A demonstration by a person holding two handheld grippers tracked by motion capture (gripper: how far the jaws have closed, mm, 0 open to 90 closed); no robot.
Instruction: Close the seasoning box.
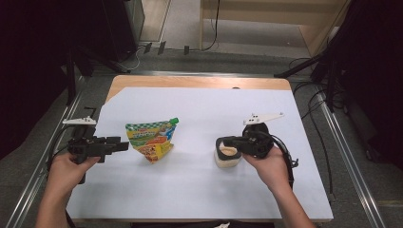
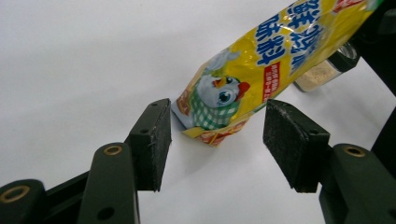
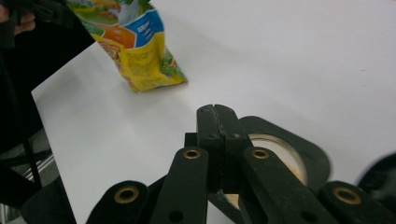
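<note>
Your left gripper (image 1: 121, 145) stands with jaws apart just left of the pouch (image 1: 153, 138), which lies mid-table on the white sheet (image 1: 199, 190) untouched, while your right gripper (image 1: 223, 142), jaws pressed together on nothing, hangs over the jar (image 1: 227, 156).

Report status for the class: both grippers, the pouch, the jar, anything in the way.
Left gripper open, pouch just ahead, untouched. Right gripper shut, empty, above the jar. Nothing between left gripper and pouch.
</note>
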